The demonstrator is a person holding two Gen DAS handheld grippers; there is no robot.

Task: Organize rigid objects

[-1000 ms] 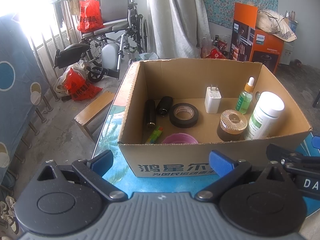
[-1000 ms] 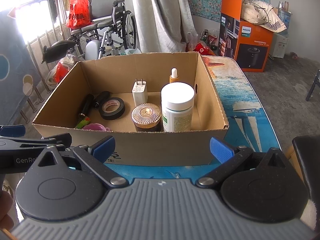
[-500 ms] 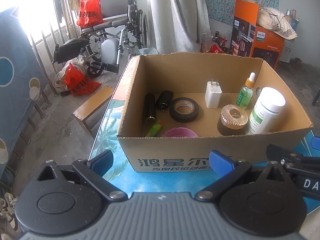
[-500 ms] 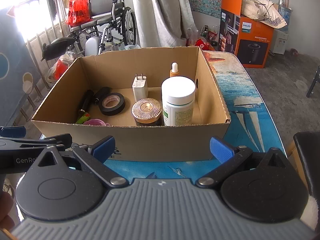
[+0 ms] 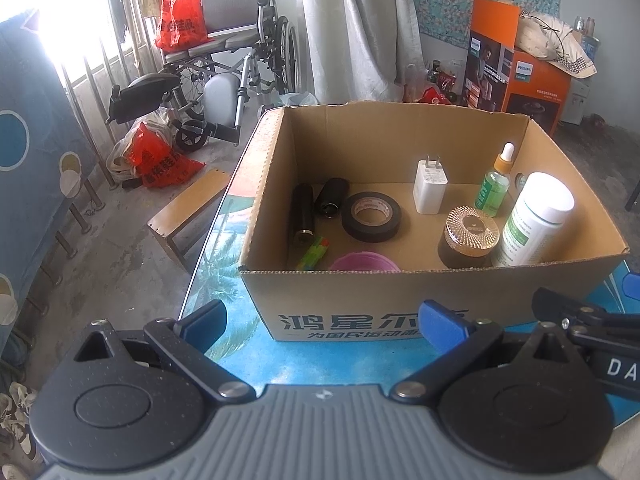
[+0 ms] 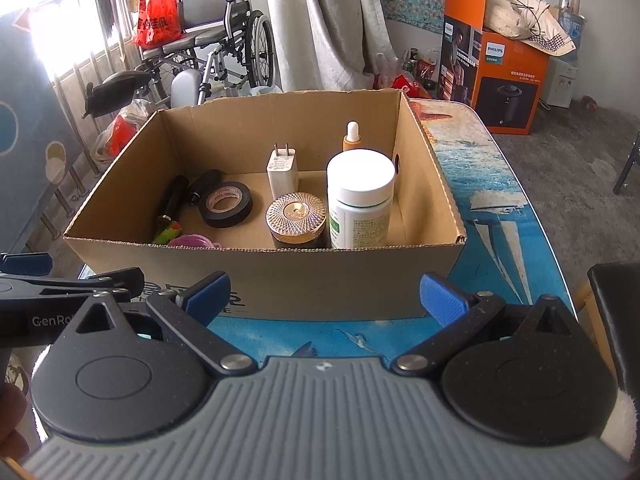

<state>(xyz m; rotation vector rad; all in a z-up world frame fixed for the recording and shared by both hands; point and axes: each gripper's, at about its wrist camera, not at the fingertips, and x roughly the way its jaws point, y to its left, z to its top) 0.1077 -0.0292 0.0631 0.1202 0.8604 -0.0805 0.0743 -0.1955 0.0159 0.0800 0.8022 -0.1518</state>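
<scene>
An open cardboard box (image 5: pixel 400 304) (image 6: pixel 280 276) stands on the blue-patterned table. Inside it are a black tape roll (image 5: pixel 371 216) (image 6: pixel 226 204), a white charger (image 5: pixel 430 186) (image 6: pixel 282 168), a white pill bottle (image 5: pixel 534 220) (image 6: pixel 360 200), a gold-lidded jar (image 5: pixel 469 236) (image 6: pixel 297 218), a green dropper bottle (image 5: pixel 496 184), two black cylinders (image 5: pixel 303 214), a green marker (image 5: pixel 314 254) and a pink lid (image 5: pixel 364 262). My left gripper (image 5: pixel 324 322) and right gripper (image 6: pixel 325 294) are both open and empty, just in front of the box's near wall.
A wheelchair (image 5: pixel 236 56) with red bags stands at the back left. An orange Philips carton (image 6: pixel 500 76) is at the back right. A wooden stool (image 5: pixel 188 208) sits left of the table. The table top (image 6: pixel 496 208) extends right of the box.
Both grippers have drawn back slightly from the box, so it sits a little farther off and lower in both views. Both stay open and empty.
</scene>
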